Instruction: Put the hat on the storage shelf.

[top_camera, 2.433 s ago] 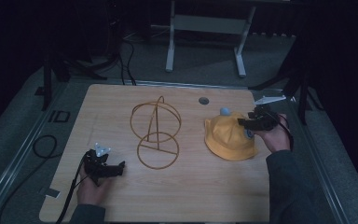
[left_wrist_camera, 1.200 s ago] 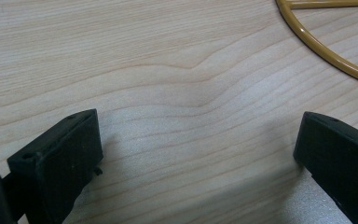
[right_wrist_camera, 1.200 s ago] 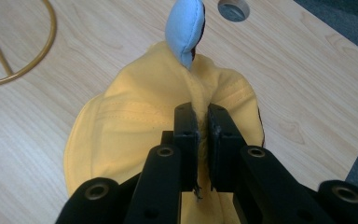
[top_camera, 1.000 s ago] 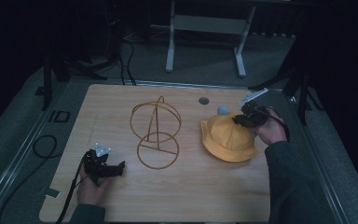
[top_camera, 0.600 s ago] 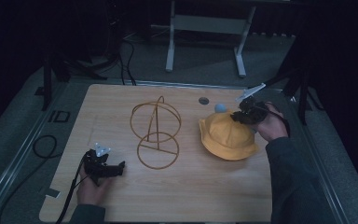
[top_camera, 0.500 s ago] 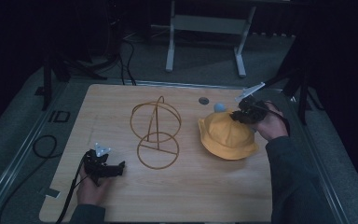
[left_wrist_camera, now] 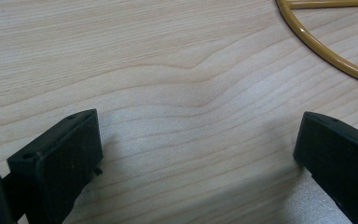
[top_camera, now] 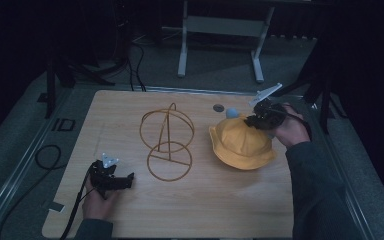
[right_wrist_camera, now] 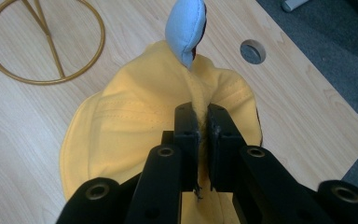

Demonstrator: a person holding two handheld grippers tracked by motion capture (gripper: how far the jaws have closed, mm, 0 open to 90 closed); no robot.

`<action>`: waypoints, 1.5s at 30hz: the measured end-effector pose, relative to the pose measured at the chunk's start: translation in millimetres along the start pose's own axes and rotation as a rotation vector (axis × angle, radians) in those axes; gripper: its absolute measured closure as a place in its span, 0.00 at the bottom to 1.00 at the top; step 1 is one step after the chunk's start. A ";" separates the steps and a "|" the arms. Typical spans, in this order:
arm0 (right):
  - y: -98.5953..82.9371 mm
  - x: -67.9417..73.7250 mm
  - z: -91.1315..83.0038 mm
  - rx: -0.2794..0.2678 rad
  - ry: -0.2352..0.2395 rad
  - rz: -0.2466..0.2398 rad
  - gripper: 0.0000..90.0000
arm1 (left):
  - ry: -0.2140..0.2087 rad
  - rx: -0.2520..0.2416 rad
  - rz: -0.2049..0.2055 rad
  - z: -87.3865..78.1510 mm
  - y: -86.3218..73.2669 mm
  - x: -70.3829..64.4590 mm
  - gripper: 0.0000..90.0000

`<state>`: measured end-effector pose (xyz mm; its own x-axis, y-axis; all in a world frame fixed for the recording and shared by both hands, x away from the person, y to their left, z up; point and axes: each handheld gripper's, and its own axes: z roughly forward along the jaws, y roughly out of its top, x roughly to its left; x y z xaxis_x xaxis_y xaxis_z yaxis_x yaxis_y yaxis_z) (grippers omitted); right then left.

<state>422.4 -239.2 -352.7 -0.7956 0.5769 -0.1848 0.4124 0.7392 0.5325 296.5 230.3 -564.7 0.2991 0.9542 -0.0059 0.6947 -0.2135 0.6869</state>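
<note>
Right gripper (right_wrist_camera: pixel 203 122) pinched a fold of the yellow hat (top_camera: pixel 241 142) near the table's (top_camera: pixel 230 210) far right edge, left gripper (left_wrist_camera: pixel 196 154) gaped wide over bare wood near the front left, wire stand (top_camera: pixel 167 140) mid-table between them.

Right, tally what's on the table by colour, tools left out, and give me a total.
Yellow: 1, the hat, pinched by the right tool.
Gold: 1, the wire stand.
Light blue: 1, the small pad on the hat; whether it is sewn on cannot be told.
Total: 3.
</note>
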 end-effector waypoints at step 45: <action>40.5 18.1 -28.2 -0.030 0.072 -0.128 0.93 | -0.002 0.002 -0.001 0.4 0.7 -0.1 0.01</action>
<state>412.2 -208.6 -311.2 -0.8709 0.4515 -0.1941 0.2928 0.7939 0.5329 297.2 230.1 -564.5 0.3003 0.9538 -0.0080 0.6962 -0.2134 0.6854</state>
